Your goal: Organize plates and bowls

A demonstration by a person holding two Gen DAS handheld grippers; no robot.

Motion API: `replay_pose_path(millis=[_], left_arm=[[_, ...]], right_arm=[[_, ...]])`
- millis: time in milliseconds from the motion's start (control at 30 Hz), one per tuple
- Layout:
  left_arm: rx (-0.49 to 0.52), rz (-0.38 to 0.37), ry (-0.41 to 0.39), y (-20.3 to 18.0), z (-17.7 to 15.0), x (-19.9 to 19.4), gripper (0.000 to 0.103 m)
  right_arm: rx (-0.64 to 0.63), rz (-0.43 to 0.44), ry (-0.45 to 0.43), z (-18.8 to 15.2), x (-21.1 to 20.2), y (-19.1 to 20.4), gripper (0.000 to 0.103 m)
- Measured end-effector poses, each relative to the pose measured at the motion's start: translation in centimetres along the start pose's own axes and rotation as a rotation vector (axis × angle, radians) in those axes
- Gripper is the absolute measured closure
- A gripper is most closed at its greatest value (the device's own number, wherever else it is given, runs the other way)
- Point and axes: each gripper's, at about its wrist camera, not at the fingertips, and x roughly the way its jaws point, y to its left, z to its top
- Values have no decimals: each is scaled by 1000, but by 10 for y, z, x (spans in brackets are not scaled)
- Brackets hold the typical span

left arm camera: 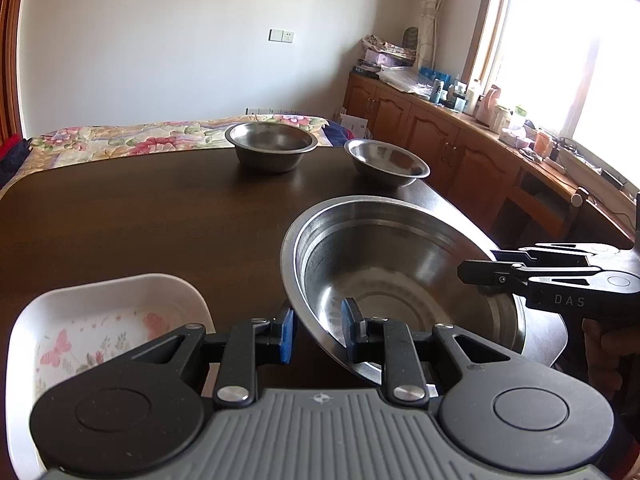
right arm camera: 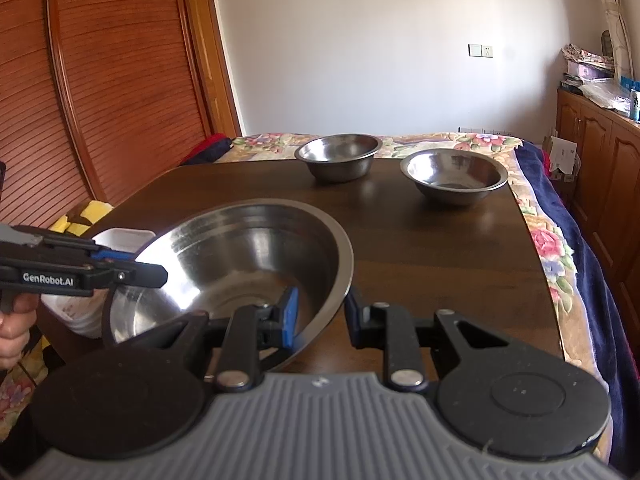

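Observation:
A large steel bowl [left arm camera: 400, 272] [right arm camera: 248, 248] sits tilted at the near end of the dark wooden table [left arm camera: 140, 220] [right arm camera: 440, 260]. My left gripper [left arm camera: 318, 332] [right arm camera: 132, 264] is shut on its left rim, one blue pad inside the wall and one outside. On the opposite rim my right gripper [right arm camera: 320, 316] [left arm camera: 484, 264] is shut the same way. Two smaller steel bowls stand at the far end: a deeper one [left arm camera: 268, 152] [right arm camera: 338, 156] and a shallower one [left arm camera: 386, 160] [right arm camera: 454, 176] to its right. A white floral dish [left arm camera: 112, 304] [right arm camera: 124, 236] lies left of the large bowl.
A floral bedspread [left arm camera: 120, 140] [right arm camera: 552, 240] lies beyond and right of the table. Wooden cabinets [left arm camera: 440, 132] with a cluttered top run under the window on the right. A slatted wooden door [right arm camera: 100, 100] stands at the left. A hand [right arm camera: 12, 320] holds the left gripper.

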Motion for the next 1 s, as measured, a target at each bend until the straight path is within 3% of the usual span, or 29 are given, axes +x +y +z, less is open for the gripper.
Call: replay_pose_path(millis=[933, 1000], left_arm=[[0, -2, 14, 4, -11, 2, 77], [-4, 3, 12, 5, -11, 1, 73]], right_arm=[[-4, 9, 24, -9, 0, 6, 74], [3, 16, 20, -9, -1, 5, 70]])
